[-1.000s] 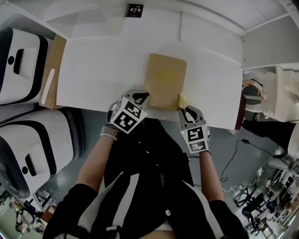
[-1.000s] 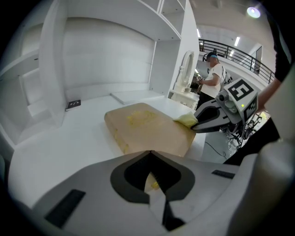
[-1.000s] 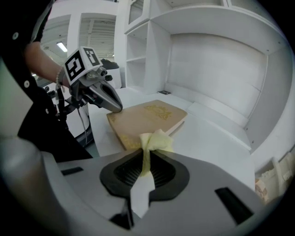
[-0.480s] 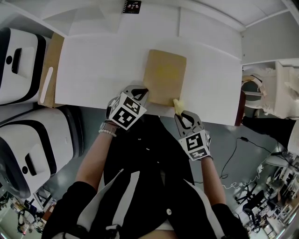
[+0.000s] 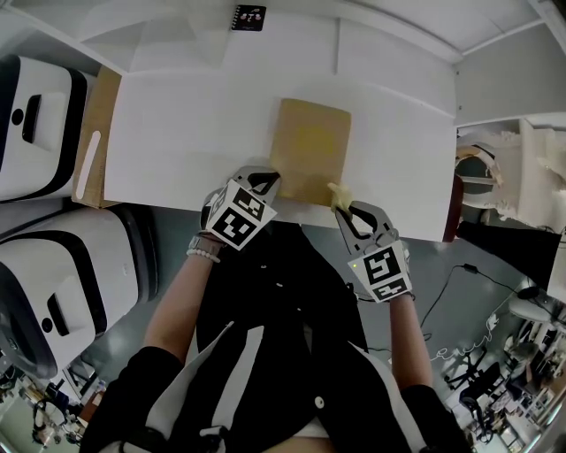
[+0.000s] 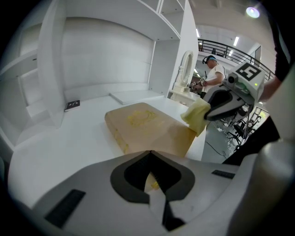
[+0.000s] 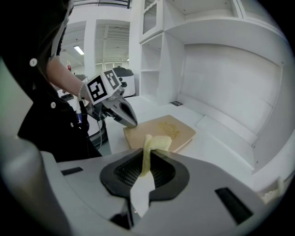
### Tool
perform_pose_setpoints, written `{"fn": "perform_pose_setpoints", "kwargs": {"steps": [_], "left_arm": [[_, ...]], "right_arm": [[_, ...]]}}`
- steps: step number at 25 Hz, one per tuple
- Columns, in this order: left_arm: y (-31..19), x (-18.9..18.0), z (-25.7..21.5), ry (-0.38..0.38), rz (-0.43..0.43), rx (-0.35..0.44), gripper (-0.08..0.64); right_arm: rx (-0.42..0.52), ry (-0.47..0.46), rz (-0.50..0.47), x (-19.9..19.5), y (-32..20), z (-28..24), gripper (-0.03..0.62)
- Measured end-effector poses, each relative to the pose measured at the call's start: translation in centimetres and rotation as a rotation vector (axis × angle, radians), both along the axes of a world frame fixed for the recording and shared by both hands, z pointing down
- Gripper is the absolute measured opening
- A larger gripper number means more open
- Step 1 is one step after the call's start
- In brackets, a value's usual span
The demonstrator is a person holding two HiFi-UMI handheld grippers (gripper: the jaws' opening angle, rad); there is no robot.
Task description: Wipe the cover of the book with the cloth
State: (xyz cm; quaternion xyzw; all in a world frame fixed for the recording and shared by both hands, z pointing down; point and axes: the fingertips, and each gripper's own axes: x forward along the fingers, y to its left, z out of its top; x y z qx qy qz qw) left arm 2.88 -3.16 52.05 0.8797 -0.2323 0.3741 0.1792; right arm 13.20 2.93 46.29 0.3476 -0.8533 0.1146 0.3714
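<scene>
A tan book point(image 5: 309, 150) lies flat on the white table point(image 5: 177, 133), near its front edge. My left gripper point(image 5: 268, 182) is shut, its tip resting on the book's near left corner; its own view shows the book point(image 6: 143, 124) just beyond the closed jaws point(image 6: 150, 153). My right gripper point(image 5: 347, 211) is shut on a pale yellow cloth point(image 5: 339, 193), which hangs at the book's near right corner, by the table edge. From the right gripper point(image 7: 146, 159), the cloth point(image 7: 156, 144) stands up between the jaws in front of the book point(image 7: 163, 130). The cloth point(image 6: 197, 115) also shows in the left gripper view.
A small black marker card point(image 5: 251, 18) lies at the table's back. White shelf walls point(image 7: 221, 69) enclose the back and sides. White machines point(image 5: 35, 115) and a brown board point(image 5: 99, 124) stand to the left. A person point(image 6: 213, 76) is far behind.
My right gripper with the cloth drew back a little from the book's near right corner toward the table edge and shifted slightly right. The left gripper stayed on the near left corner.
</scene>
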Motion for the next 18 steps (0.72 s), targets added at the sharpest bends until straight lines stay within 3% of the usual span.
{"fn": "perform_pose_setpoints", "kwargs": {"steps": [7, 11, 18], "left_arm": [[-0.2, 0.3, 0.0, -0.006, 0.011, 0.0, 0.001], [-0.1, 0.3, 0.0, -0.005, 0.006, -0.004, 0.0], [-0.2, 0.4, 0.0, -0.001, 0.002, -0.006, 0.0]], "right_arm": [[0.093, -0.04, 0.036, 0.6, -6.6, -1.7, 0.04], [0.14, -0.012, 0.059, 0.6, -10.2, -0.9, 0.038], [0.062, 0.027, 0.054, -0.1, -9.4, 3.1, 0.038]]}}
